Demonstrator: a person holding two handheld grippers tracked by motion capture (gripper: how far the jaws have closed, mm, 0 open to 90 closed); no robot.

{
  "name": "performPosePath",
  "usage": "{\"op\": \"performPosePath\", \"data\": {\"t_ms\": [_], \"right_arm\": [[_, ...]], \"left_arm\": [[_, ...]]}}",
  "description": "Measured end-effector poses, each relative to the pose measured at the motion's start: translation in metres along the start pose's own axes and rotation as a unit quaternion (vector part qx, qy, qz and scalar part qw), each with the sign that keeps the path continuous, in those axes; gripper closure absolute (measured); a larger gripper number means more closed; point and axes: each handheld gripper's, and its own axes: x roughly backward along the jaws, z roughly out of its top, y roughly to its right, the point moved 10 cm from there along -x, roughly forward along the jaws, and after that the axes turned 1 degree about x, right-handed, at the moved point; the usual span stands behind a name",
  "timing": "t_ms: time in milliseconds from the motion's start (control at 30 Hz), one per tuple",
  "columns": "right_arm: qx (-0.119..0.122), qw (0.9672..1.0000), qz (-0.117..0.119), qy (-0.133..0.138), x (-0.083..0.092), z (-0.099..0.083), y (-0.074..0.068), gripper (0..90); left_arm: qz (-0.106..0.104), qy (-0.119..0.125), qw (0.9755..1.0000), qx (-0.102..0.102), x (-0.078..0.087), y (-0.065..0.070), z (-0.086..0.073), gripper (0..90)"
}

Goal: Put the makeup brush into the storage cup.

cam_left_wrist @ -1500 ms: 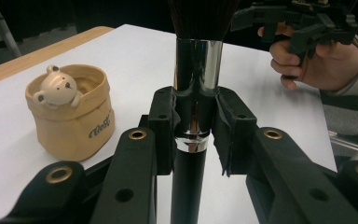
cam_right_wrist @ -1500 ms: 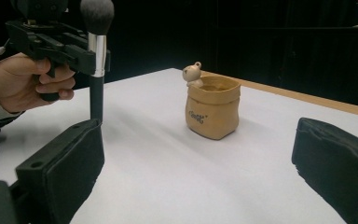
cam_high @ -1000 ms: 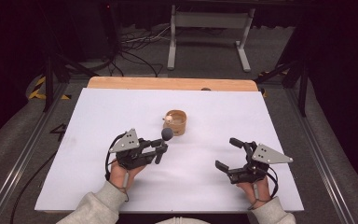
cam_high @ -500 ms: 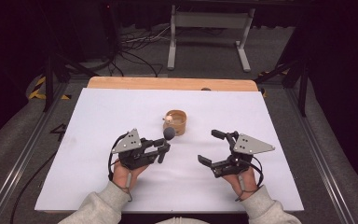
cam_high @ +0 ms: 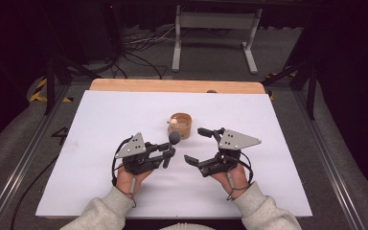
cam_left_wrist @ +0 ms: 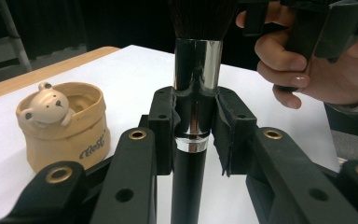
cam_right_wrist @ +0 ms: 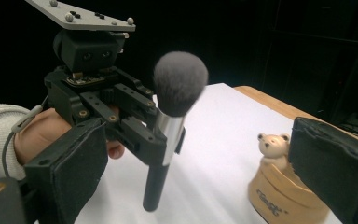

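At centre frame, your left gripper (cam_high: pixel 168 154) clamps a black-handled, chrome-collared makeup brush (cam_high: pixel 172 144) upright, bristles up, apparently offering it for handover; your right gripper (cam_high: pixel 197 145) spreads wide beside it, near the tan ceramic bear pot (cam_high: pixel 181 124).

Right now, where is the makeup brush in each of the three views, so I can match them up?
High view: the makeup brush sits just left of centre, clamped in the left hand-held gripper.
Left gripper view: centre, upright between the jaws, bristles cut off at the top.
Right gripper view: centre-left, fluffy head up.
Shared landmark: the tan bear pot, beside the brush in all three.
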Motion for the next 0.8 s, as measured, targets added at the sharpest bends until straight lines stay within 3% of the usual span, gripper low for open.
{"op": "performPosePath", "data": {"t_ms": [233, 367, 600, 800], "right_arm": [[0.000, 0.9999, 0.015, -0.001, -0.014, 0.004, -0.006, 8.2], [0.000, 0.9997, 0.026, -0.003, -0.021, 0.007, -0.009, 14.7], [-0.007, 0.9990, 0.041, -0.014, -0.031, 0.004, -0.012, 35.4], [-0.006, 0.9992, 0.037, -0.015, -0.033, 0.007, -0.010, 54.0]], "left_arm": [[-0.002, 0.005, 1.0000, 0.001, 0.000, 0.002, 0.001, 70.7], [-0.006, 0.003, 1.0000, 0.000, -0.002, 0.004, 0.001, 70.7], [-0.007, 0.005, 0.9999, -0.010, -0.002, 0.006, 0.002, 70.7], [-0.007, 0.004, 0.9999, -0.011, -0.002, 0.006, 0.001, 70.7]]}}
